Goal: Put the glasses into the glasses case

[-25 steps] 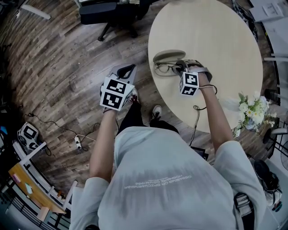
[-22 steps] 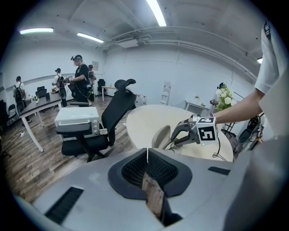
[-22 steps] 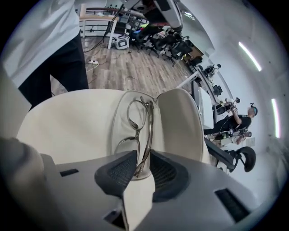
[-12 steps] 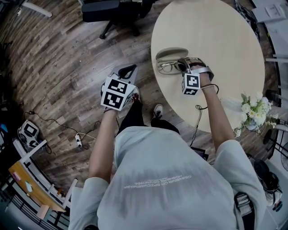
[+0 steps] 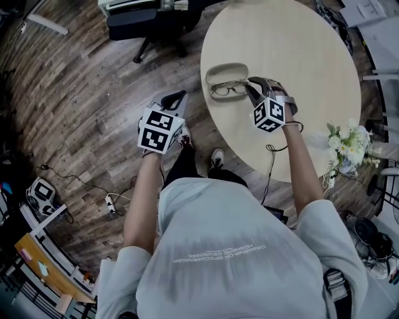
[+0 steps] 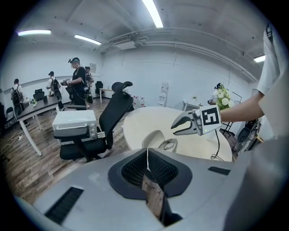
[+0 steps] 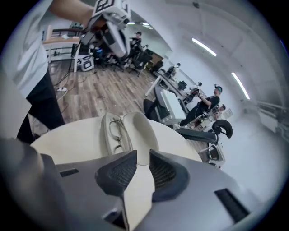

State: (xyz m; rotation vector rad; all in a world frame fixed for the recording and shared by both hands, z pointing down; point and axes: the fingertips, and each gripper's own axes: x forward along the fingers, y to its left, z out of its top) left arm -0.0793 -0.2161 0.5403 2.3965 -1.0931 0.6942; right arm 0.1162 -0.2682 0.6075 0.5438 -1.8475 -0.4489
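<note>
The open grey glasses case point(image 5: 226, 73) lies on the round beige table point(image 5: 299, 56) near its left edge. The glasses point(image 5: 227, 88) rest in its lower half, beside the raised lid. In the right gripper view the glasses point(image 7: 116, 133) lie in the case's left half, and the lid point(image 7: 141, 131) is to their right. My right gripper point(image 5: 252, 87) hovers just right of the glasses, open, with nothing between its fingers. My left gripper point(image 5: 175, 98) hangs over the wooden floor left of the table, shut and empty.
A bunch of white flowers point(image 5: 349, 146) stands at the table's right edge. A black office chair point(image 5: 143, 19) and a white oven point(image 6: 74, 124) stand on the floor beyond the table. A cable point(image 5: 272, 163) trails from the right gripper.
My right gripper has drawn back a little to the right from the end of the glasses. The left gripper has stayed where it was.
</note>
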